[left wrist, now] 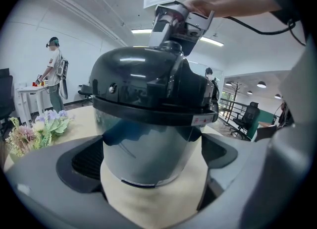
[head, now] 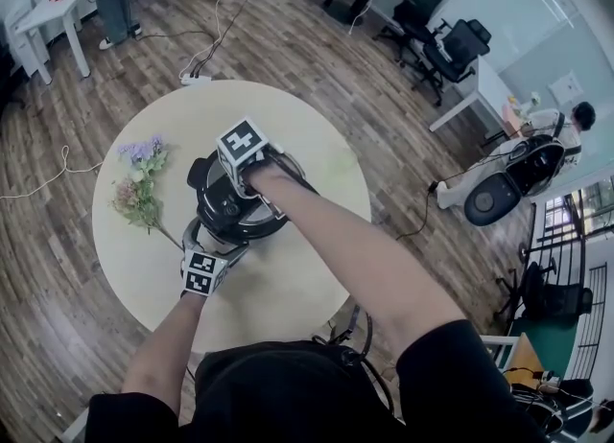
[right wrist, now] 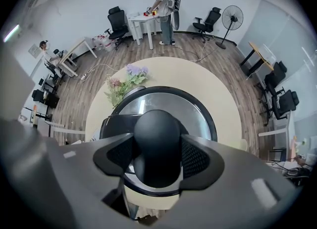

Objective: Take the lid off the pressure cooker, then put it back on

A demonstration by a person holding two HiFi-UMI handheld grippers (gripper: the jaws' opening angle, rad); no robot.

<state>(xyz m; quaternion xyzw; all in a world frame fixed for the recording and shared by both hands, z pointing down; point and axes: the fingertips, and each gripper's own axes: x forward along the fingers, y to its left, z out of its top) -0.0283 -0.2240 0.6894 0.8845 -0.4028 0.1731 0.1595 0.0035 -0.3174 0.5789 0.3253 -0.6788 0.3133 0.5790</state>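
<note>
Open office with a wood-plank floor (head: 58,240), office chairs (head: 446,48) at the far side, and in the middle a round pale worktop (head: 297,288).

From the head view: on that worktop a black pressure cooker (head: 213,203), near the centre, with a bunch of flowers (head: 139,182) lying just beside it on the left. Left tongs (head: 213,244) at the cooker's near side, right tongs (head: 247,174) down on its top from above, forearm (head: 345,249) reaching in over the worktop. No telling from up here how either pair stands.

In the left gripper view: level with the cooker, looking at its side. Domed dark lid (left wrist: 143,82) seated on the grey body (left wrist: 148,156), a black rim band between the two. Left tongs spread wide around that body, pads (left wrist: 84,161) pressed to its flanks, holding the cooker low down. Right tongs seen from outside here, on the lid's crown.

In the right gripper view: straight down on the lid, something the side view cannot give. Round black knob (right wrist: 157,141) pinched between the right tongs, tight on both sides. Beyond the worktop, a standing fan (right wrist: 232,17) and a person (right wrist: 161,5) at a white desk (right wrist: 143,22).
</note>
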